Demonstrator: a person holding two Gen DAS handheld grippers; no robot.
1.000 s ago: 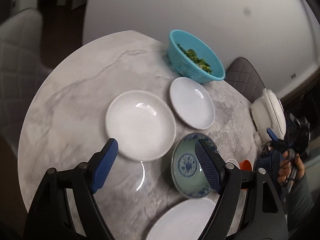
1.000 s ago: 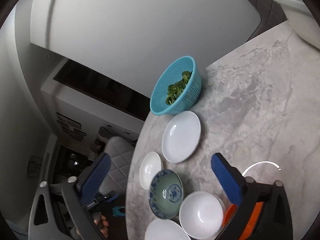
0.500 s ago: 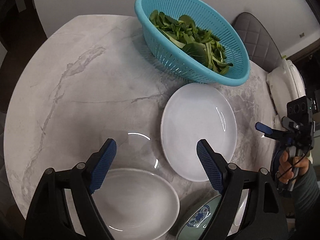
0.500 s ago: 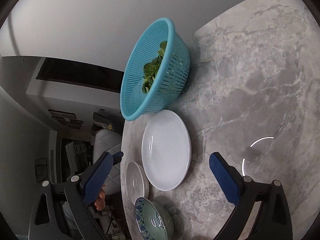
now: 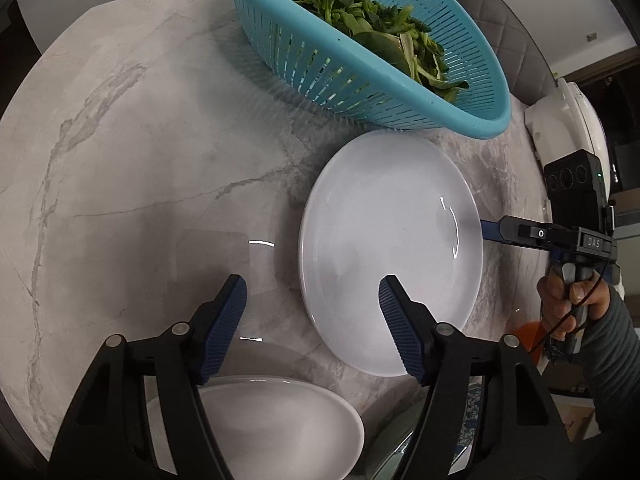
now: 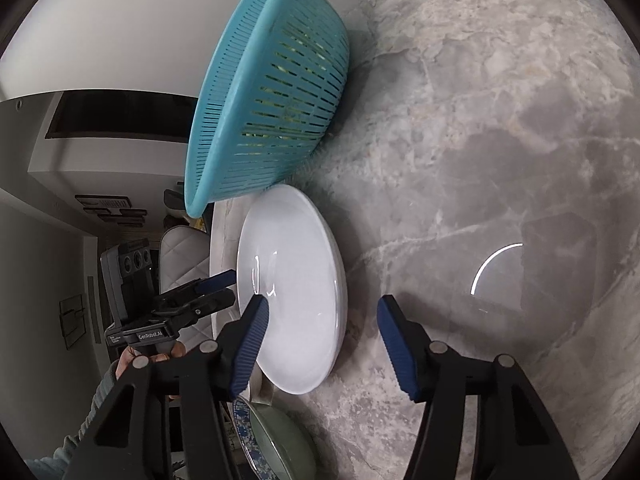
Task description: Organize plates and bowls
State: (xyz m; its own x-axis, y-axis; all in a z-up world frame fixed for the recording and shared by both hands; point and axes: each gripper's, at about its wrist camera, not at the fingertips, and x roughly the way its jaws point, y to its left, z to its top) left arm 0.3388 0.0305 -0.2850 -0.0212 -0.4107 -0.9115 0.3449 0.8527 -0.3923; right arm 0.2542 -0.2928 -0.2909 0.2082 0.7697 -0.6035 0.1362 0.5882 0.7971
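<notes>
A white plate (image 5: pixel 390 248) lies flat on the marble table (image 5: pixel 140 160), just in front of the teal colander (image 5: pixel 360 60). My left gripper (image 5: pixel 314 312) hovers over the plate's near left rim, its jaws closing, with the rim between the pads and no pad pressing on it. My right gripper (image 6: pixel 320 328) straddles the opposite rim of the same plate (image 6: pixel 292 288), its jaws also closing without touching it. Each gripper shows in the other's view: the right gripper (image 5: pixel 490 234) at the plate's right edge, the left gripper (image 6: pixel 222 290) at its far side.
The colander (image 6: pixel 272 92) holds green leaves and almost touches the plate. A white bowl (image 5: pixel 280 420) and a blue-patterned bowl (image 6: pixel 272 440) sit close behind my fingers. A white appliance (image 5: pixel 568 128) and a grey chair (image 5: pixel 500 32) stand past the table's edge.
Both grippers have come down and forward from over the bowls to the white plate by the colander. Their jaws have narrowed from wide open.
</notes>
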